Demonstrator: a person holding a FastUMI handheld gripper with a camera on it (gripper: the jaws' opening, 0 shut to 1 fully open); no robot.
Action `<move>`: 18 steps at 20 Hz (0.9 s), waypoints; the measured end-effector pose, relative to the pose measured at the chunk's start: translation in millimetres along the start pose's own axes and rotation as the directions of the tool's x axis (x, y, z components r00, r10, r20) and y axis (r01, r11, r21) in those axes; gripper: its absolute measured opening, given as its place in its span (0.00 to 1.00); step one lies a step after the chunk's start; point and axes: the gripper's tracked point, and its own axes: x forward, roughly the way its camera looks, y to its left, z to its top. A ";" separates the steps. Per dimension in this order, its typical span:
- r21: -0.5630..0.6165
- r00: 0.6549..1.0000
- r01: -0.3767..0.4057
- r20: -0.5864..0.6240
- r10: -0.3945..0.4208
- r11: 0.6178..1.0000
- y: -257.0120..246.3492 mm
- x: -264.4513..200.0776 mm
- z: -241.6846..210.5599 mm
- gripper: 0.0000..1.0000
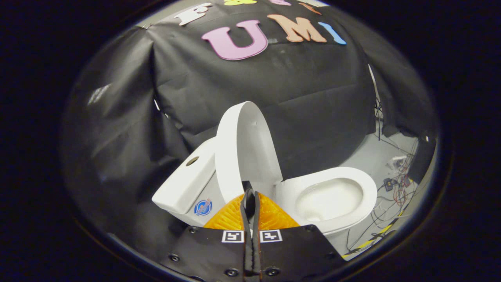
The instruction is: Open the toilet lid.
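The gripper (250, 196) is showing its two fingers (247, 213) pressing together, pinching nothing. Just beyond them one toilet lid (246, 149) is standing raised, leaning back toward one cistern (188, 180). Beside it one open bowl (332, 196) is facing upward. Farther off, cables (395, 188) are lying tangled on the floor (372, 156).

My gripper (251, 197) ends in two slim jaws pressed flat together with nothing between them, a narrow ridged seam running from six o'clock up toward twelve. Behind them sits a ribbed orange housing (270, 215) that fans out to either side like a wedge. Nearer me lie two dark plates (297, 250) studded with round screws (231, 272), each bearing a small black-and-white square marker (271, 235) beside the seam.
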 end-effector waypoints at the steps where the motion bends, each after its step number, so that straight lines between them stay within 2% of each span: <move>1: -0.022 1.000 -0.001 -0.003 0.001 1.000 6.7 0.9 -2.1 0.01; 11: -0.127 0.999 -0.039 -0.018 0.038 0.991 58.9 18.1 -15.3 0.01; 18: -0.250 1.000 0.013 0.001 -0.013 0.968 74.2 23.1 -15.3 0.01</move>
